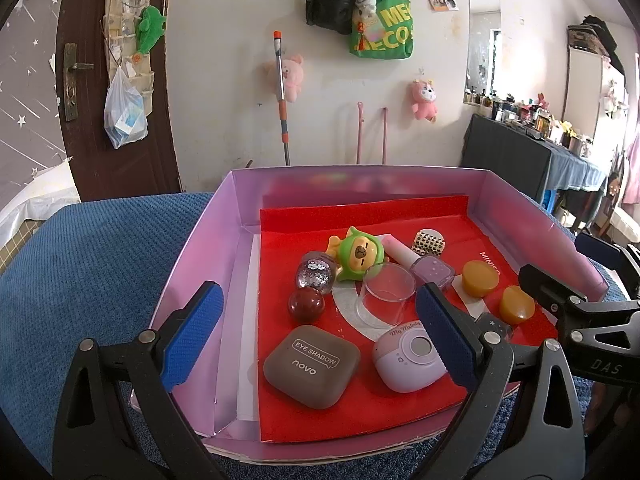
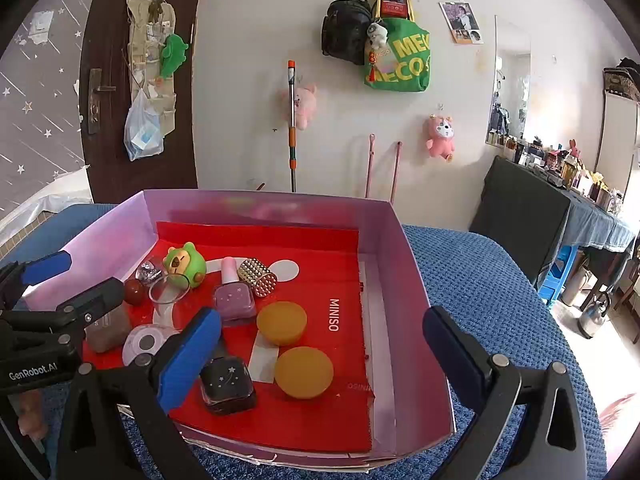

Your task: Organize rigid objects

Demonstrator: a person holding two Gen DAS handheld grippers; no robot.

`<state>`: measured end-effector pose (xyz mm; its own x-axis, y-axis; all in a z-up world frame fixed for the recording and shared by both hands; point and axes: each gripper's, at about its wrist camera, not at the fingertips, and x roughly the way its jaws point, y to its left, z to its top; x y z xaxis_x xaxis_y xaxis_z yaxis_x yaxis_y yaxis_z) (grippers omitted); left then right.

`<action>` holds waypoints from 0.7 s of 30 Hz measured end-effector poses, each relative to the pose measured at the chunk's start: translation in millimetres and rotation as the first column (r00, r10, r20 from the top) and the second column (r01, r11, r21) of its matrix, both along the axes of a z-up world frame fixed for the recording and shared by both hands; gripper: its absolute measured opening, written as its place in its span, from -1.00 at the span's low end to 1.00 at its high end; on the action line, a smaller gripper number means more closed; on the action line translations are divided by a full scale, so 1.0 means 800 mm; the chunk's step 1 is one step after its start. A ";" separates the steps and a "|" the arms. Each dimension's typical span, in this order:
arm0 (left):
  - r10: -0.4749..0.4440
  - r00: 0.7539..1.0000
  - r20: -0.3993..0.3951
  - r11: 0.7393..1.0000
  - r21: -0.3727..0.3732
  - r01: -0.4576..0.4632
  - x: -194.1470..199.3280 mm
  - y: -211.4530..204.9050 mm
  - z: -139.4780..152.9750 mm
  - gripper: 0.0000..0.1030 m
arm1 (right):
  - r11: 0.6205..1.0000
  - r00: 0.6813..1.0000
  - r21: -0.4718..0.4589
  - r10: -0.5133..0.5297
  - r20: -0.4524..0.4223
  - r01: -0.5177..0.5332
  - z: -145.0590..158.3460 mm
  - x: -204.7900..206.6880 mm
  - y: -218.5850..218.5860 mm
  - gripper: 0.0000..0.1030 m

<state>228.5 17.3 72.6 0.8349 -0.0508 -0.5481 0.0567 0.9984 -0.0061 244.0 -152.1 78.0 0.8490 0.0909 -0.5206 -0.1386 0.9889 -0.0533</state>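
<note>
Left wrist view: eyeshadow compact [image 1: 311, 365] lies in the box [image 1: 200, 256] between the jaws, toy camera [image 1: 410, 359] just inside the right jaw, ball [image 1: 306, 305] and clear cup [image 1: 384, 294] beyond them. Right wrist view: two round caps [image 2: 282, 323] lie between the jaws, nail polish bottle [image 2: 228, 384] beside the left jaw.

Left tongs [image 1: 318, 334], right tongs [image 2: 320, 354] agape.

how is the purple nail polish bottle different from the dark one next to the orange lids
The purple nail polish bottle has a tall pale pink cap and sits farther back, near the studded gold piece. The dark bottle looks near black, shows no cap in either view, and stands at the near edge beside the closest orange lid. Both are squarish, star-printed, and stand on the red liner.
</note>
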 end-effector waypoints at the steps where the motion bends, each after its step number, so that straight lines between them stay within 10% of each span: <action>1: 0.000 1.000 0.000 1.000 0.000 0.000 0.000 0.000 0.000 0.91 | 1.000 1.000 0.000 0.000 0.000 0.000 0.000 0.000 0.000 1.00; 21: -0.006 1.000 -0.018 1.000 -0.014 0.006 0.002 -0.001 -0.004 0.91 | 0.999 1.000 0.027 -0.028 0.004 0.028 0.003 0.002 -0.007 1.00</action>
